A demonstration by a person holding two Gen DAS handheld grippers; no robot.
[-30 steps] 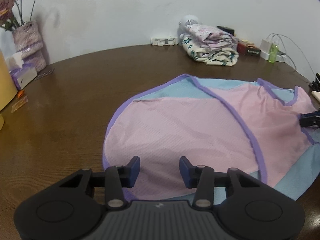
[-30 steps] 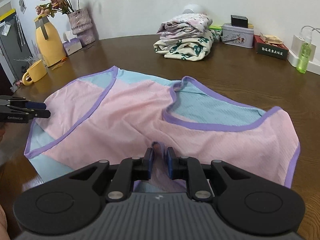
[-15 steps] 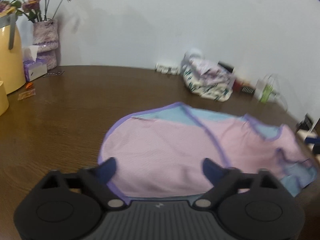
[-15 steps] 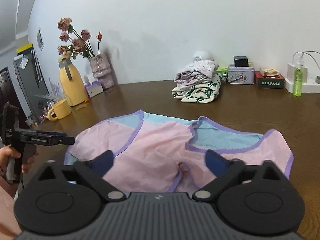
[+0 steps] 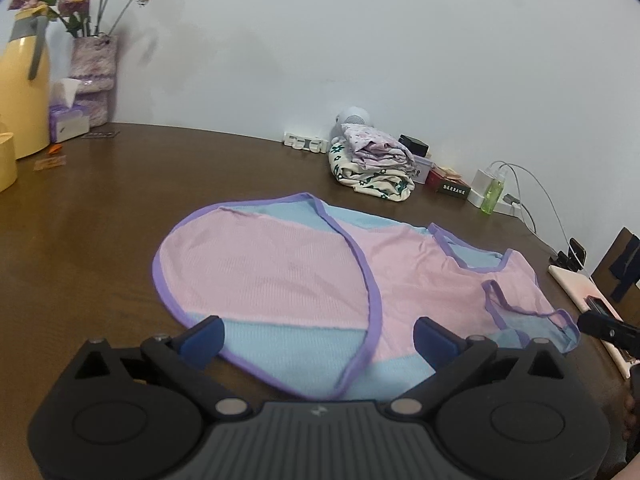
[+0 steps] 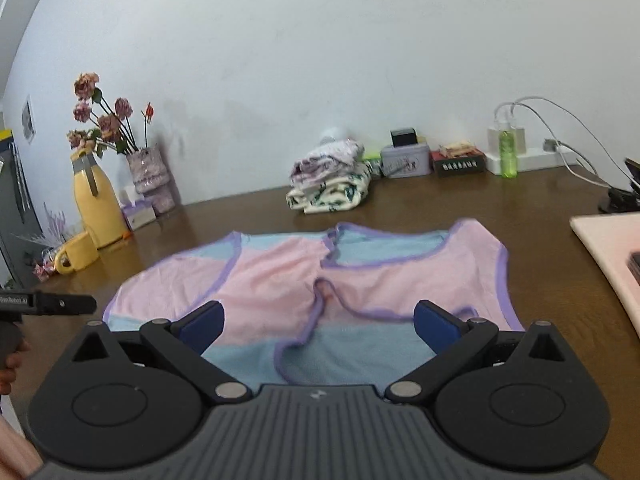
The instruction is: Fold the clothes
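A pink and light-blue sleeveless top with purple trim [image 5: 304, 276] [image 6: 360, 276] lies flat on the brown wooden table [image 5: 100, 208] [image 6: 540, 280]. Its hem faces the left gripper and its armholes and neckline face the right one. My left gripper [image 5: 318, 338] hangs wide open over the near blue edge, holding nothing. My right gripper [image 6: 318, 326] is also wide open above the near edge of the top, apart from the cloth. Each gripper's tip shows at the edge of the other's view, the right gripper [image 5: 608, 330] and the left gripper [image 6: 52, 304].
A pile of folded clothes [image 5: 372, 168] [image 6: 332, 184] sits at the back by the wall. A yellow jug [image 6: 98, 204], a yellow mug [image 6: 78, 258], a vase of flowers [image 6: 150, 176], a tissue box [image 5: 68, 124], tins, a green bottle [image 6: 507, 154] and cables line the table's back. A pink pad [image 6: 612, 256] lies right.
The right gripper let go of the purple-trimmed fold and opened wide. The left gripper opened wider. Both pulled back and up from the top, which now lies flat.
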